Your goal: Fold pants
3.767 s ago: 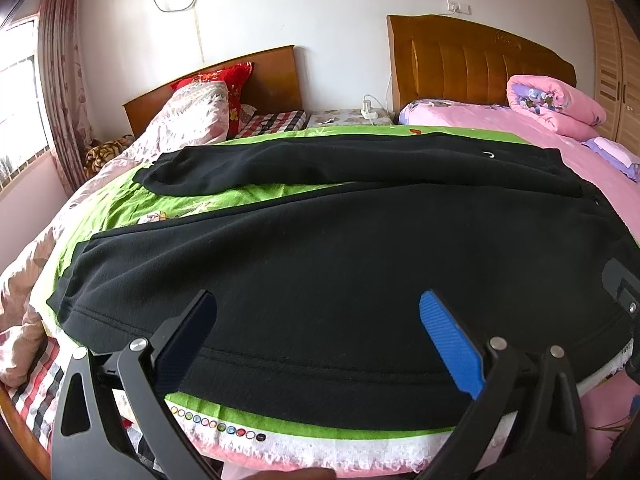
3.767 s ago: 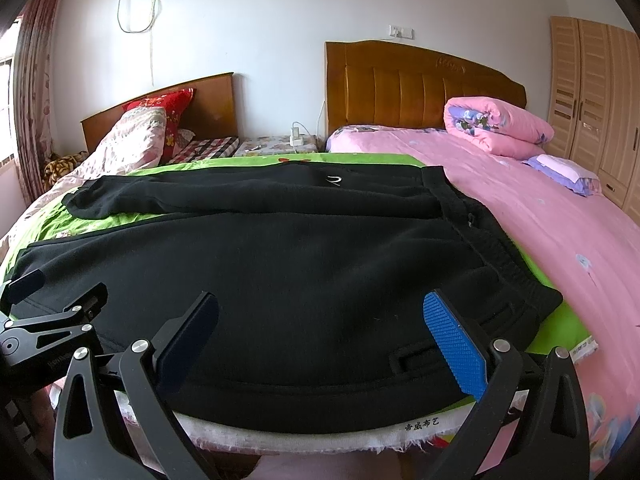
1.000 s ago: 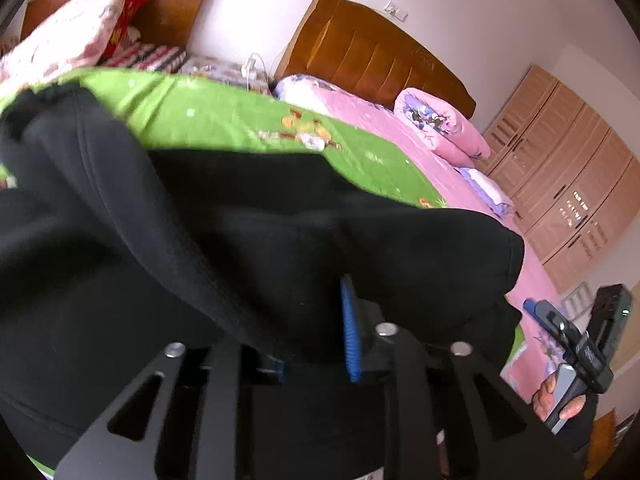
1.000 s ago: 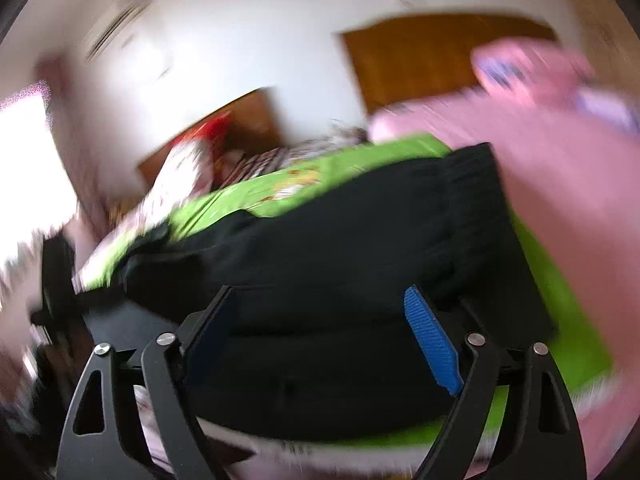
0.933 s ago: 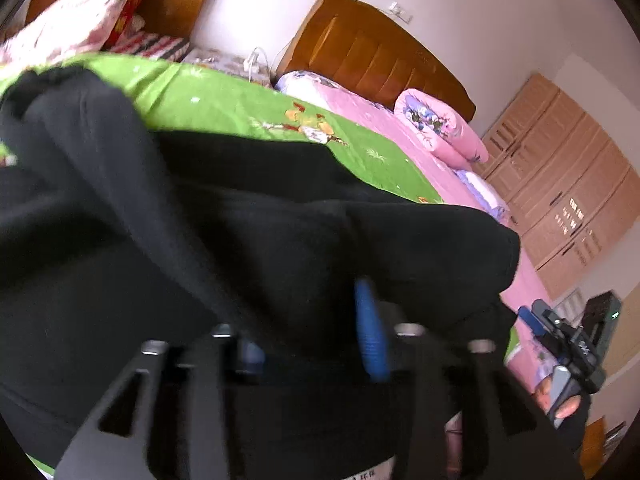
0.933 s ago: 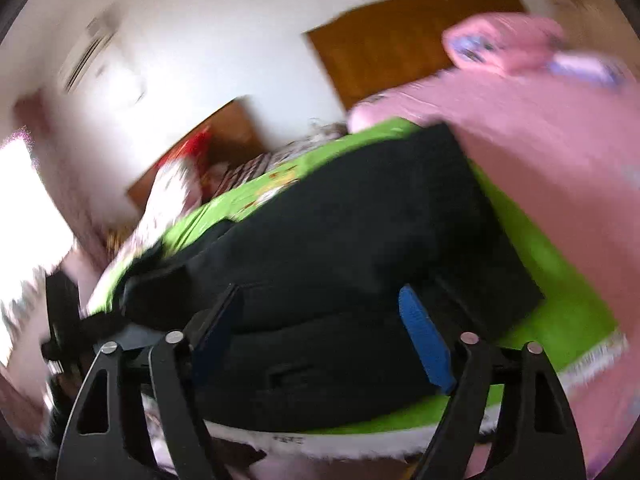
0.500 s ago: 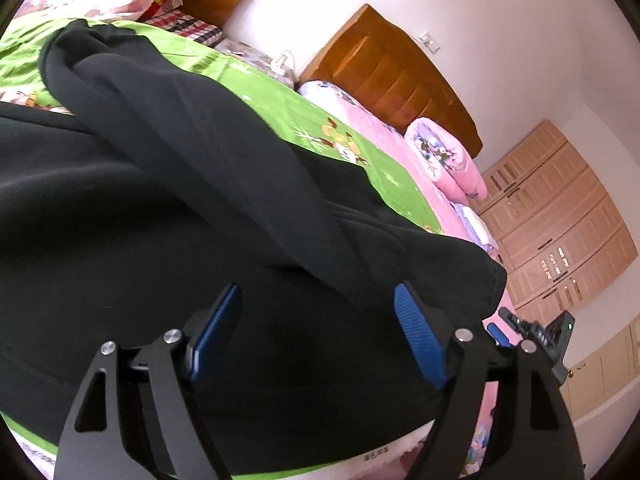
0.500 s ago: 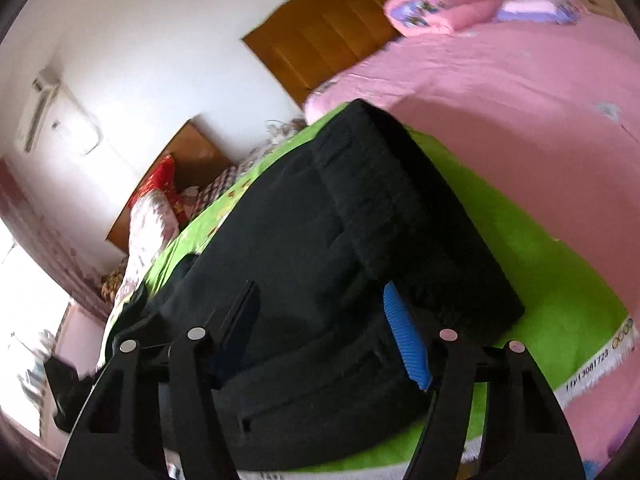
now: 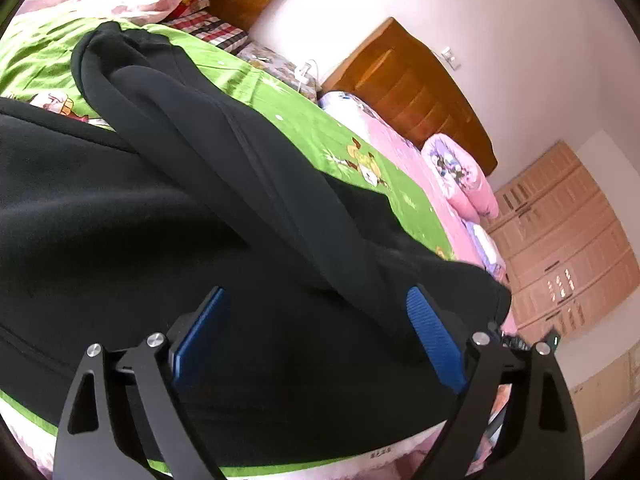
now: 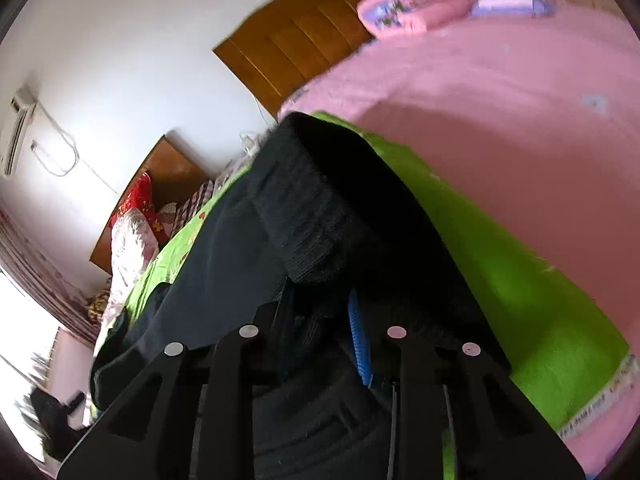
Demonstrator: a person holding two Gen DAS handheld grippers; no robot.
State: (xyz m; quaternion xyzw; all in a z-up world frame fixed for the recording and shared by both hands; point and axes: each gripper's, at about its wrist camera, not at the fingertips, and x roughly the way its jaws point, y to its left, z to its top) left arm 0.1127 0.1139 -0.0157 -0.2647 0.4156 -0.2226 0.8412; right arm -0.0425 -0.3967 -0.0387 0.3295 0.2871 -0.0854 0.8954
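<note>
Two tools work over one pair of black pants spread on a green cartoon-print sheet across the bed. In the left wrist view the left tool is released: its blue pads stand wide apart, with the black fabric lying between and beyond them, and neither pad pinches the cloth. One pant leg is laid diagonally over the rest of the garment, running from the far left toward the near right, where the fabric ends in a rounded corner just beside the right pad. The near edge of the pants lies close to the edge of the sheet.

In the right wrist view the right tool is clenched on the pants: its fingers are drawn close together, and a bunched fold of the ribbed waistband sits pinched between them. This view is tilted and somewhat blurred. To the right of the green sheet lies a pink bedspread.

Farther off stand two wooden headboards, a rolled pink quilt, a red pillow, an air conditioner on the wall, and a light wooden wardrobe at the far right.
</note>
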